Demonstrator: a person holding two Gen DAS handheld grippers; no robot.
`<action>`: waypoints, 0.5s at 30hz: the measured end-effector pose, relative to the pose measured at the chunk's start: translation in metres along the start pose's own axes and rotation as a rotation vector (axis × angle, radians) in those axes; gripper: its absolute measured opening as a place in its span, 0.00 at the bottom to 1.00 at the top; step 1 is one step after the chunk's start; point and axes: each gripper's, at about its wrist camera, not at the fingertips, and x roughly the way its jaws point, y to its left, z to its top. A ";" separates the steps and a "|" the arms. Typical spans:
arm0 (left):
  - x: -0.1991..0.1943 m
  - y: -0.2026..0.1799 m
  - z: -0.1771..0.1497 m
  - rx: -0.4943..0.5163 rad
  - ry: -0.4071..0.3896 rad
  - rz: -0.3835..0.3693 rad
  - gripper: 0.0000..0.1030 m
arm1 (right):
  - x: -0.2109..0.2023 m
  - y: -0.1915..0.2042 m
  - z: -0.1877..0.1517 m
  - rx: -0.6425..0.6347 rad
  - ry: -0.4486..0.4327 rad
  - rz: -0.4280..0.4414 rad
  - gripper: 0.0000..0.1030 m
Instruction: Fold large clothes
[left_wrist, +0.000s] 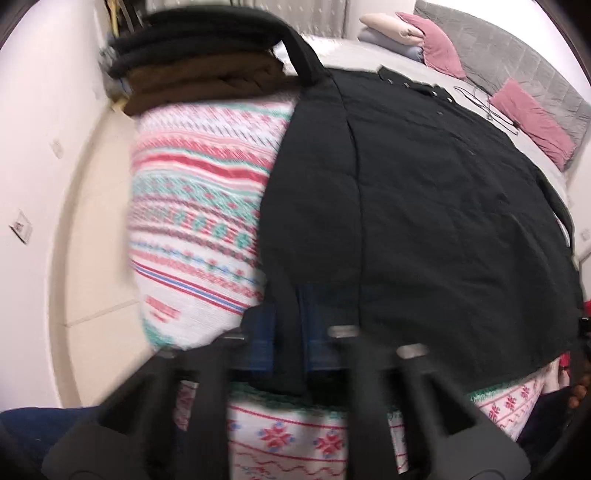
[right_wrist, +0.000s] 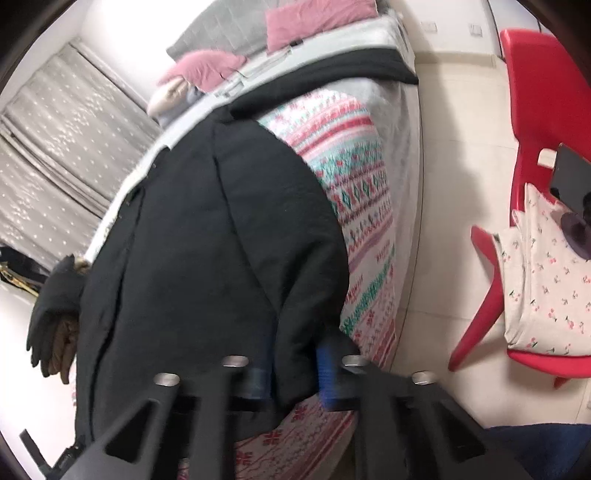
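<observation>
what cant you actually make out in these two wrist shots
- Left wrist view: motion blur smears the left gripper, so its hold on the black garment is uncertain.
- Right wrist view: the garment's hem folds over the right gripper, hiding the pad contact.
- Both views: the garment covers much of the patterned blanket.
- Right wrist view: the dark item on the red chair is cut off at the edge.

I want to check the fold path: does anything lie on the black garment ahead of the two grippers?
Nothing visible lies on the black garment. The left gripper and right gripper already hold its near hem.
</observation>
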 end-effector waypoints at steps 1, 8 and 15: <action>-0.005 0.006 0.002 -0.028 -0.010 -0.025 0.10 | -0.013 0.001 0.000 -0.003 -0.049 -0.014 0.08; -0.006 0.010 0.002 -0.019 0.002 0.011 0.09 | -0.043 0.006 0.008 -0.035 -0.121 -0.064 0.07; -0.021 0.022 0.008 -0.052 -0.022 0.009 0.27 | -0.040 0.010 0.008 -0.050 -0.114 -0.154 0.20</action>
